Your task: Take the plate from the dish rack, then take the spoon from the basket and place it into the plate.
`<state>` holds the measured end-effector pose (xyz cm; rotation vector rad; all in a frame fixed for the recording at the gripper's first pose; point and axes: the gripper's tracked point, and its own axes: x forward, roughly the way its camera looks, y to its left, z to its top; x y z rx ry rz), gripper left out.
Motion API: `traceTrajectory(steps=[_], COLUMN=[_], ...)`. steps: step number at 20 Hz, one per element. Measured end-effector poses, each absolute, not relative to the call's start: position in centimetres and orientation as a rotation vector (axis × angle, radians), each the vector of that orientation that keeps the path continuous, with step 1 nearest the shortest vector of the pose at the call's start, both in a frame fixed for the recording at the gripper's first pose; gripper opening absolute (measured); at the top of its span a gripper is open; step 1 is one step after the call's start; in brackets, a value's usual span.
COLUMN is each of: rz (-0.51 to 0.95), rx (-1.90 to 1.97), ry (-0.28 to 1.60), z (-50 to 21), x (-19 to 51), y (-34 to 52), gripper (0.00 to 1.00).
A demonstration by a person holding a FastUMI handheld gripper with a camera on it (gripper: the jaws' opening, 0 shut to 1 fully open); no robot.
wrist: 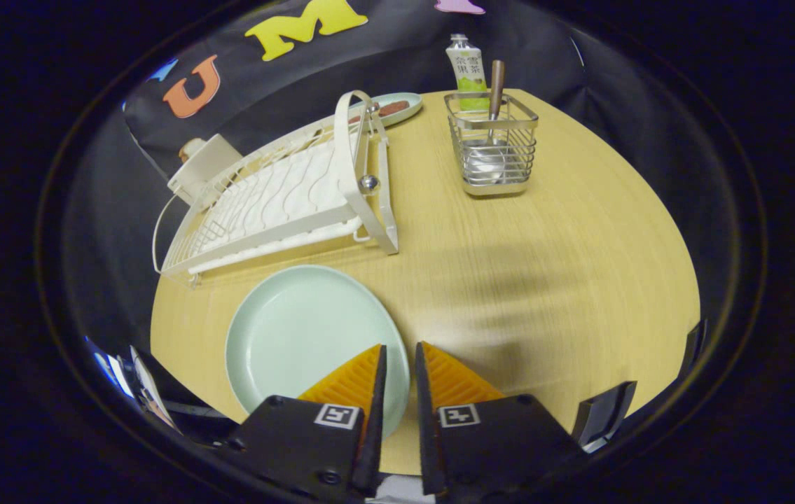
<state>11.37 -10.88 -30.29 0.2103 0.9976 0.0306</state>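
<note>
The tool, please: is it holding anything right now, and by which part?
Apparently the round pale-green plate, by its near rim, which sits in the tool's narrow gap; actual finger contact cannot be confirmed.

Pale green plate (302,336) flat on wooden table beside white dish rack (278,196); wooden-handled metal spoon (489,140) upright in wire basket (495,150) beyond.
</note>
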Motion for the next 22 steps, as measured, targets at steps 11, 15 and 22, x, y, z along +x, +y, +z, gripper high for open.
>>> traceTrajectory(steps=[11,15,22], rz=[-0.086,-0.042,-0.048], rx=[0.132,0.155,0.072], ry=[0.786,0.684,0.439], z=[-27.4,-23.9,-18.1], x=[14.6,17.3,26.0], y=[-16.6,-17.5,-21.0], gripper=[0.98,0.97,0.97])
